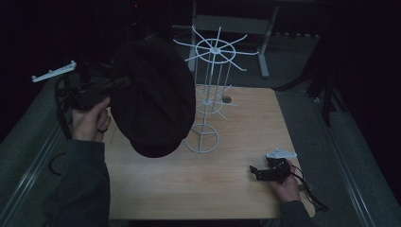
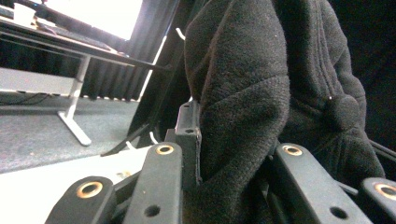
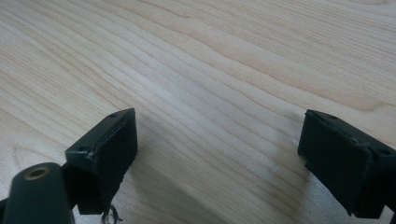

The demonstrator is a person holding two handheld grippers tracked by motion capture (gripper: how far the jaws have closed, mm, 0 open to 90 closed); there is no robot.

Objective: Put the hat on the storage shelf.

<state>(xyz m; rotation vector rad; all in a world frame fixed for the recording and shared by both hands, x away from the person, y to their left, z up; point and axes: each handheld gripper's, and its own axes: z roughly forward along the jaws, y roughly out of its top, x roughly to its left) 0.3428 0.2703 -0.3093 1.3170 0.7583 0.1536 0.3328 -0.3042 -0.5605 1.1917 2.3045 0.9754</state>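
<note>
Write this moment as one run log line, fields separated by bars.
left gripper: shut on black fleece hat, held up | right gripper: open, on table | wire rack: upright

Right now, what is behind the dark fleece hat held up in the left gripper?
The white wire rack stands behind the hat; its top hooks, right side and base ring show. The hat covers the rack's left hooks and part of the table.

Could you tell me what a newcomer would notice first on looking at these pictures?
First comes the big black fleece hat, held up over the table's left side by the left gripper, whose jaws are clamped on its fabric. Just right of it stands a white wire rack with spoke-like arms, near the middle of the wooden table. At the near right, the right gripper rests open on the wood.
</note>
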